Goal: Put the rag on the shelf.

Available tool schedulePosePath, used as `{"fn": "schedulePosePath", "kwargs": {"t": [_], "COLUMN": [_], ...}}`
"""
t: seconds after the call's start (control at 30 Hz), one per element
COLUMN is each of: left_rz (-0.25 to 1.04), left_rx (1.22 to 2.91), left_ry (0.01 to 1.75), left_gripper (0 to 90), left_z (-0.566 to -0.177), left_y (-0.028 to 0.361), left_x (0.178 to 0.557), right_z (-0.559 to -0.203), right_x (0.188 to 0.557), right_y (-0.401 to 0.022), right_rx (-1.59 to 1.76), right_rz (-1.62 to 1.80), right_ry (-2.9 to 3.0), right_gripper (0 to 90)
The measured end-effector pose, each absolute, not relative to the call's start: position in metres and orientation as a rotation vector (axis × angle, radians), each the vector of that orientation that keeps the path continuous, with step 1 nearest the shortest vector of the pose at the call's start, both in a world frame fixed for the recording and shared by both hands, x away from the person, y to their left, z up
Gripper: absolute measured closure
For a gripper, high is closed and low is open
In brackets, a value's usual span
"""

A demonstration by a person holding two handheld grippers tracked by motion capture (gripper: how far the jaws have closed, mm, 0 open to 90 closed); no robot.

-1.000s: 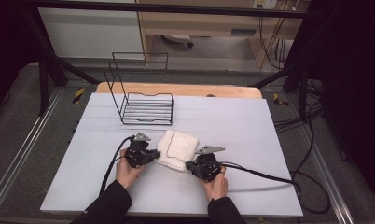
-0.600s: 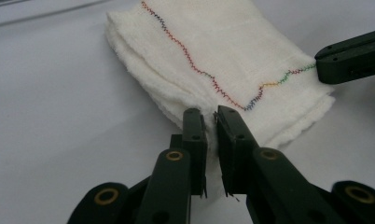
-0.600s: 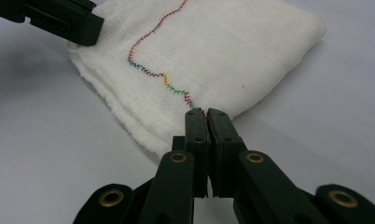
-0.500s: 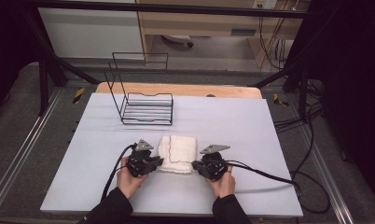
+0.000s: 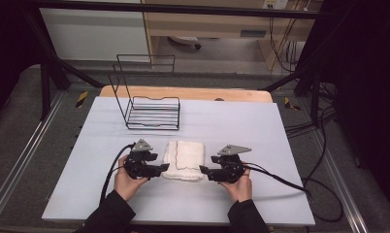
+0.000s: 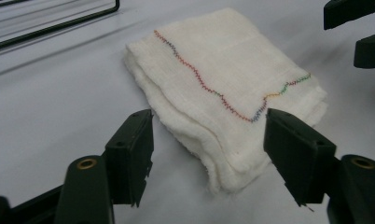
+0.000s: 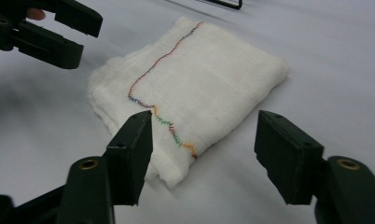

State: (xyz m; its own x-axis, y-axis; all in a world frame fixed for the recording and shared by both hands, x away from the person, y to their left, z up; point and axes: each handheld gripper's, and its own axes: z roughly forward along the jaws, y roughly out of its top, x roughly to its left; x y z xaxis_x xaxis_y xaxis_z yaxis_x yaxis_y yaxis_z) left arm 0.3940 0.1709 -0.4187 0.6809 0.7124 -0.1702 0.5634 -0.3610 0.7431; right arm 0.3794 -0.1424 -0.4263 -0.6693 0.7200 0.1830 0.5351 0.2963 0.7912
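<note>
A folded white cloth with a wavy coloured stitch line lies flat on the white table, between my two grippers. My left gripper sits at its left edge. Its jaws have just been opening and now stand open, with the cloth's near corner lying loose between them and no pad pressing on it. At the cloth's right edge, my right gripper has also just been opening. Its open jaws sit around the cloth's near corner without touching. Each gripper view shows the other gripper beyond the cloth.
A black wire rack stands at the back left of the table. A wooden board's edge runs behind the white surface. The right gripper's cable trails off to the right over the table. Bare table surrounds the cloth.
The cloth, earlier held askew by both shut grippers, now lies squared and folded. Both grippers have let go and opened; the right one has drawn away to the right.
</note>
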Motion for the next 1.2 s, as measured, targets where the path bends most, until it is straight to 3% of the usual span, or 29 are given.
{"fn": "schedulePosePath", "kwargs": {"t": [0.27, 0.5, 0.9, 1.2], "left_rz": [0.221, 0.231, 0.281, 0.28], "left_rx": [2.065, 2.052, 2.067, 2.072], "left_ry": [0.993, 1.004, 1.053, 1.104], "left_gripper": [14.6, 12.7, 13.3, 24.9], "left_z": [-0.418, -0.416, -0.413, -0.425], "left_y": [0.17, 0.168, 0.159, 0.149], "left_x": [0.409, 0.425, 0.454, 0.47], "right_z": [-0.427, -0.427, -0.428, -0.428], "right_x": [0.384, 0.386, 0.386, 0.386], "right_y": [-0.153, -0.156, -0.156, -0.156], "right_rx": [1.131, 1.115, 1.109, 1.11], "right_rz": [1.344, 1.325, 1.303, 1.307], "right_ry": [2.356, 2.36, 2.373, 2.369], "right_gripper": [13.0, 2.6, 0.4, 0.4]}}
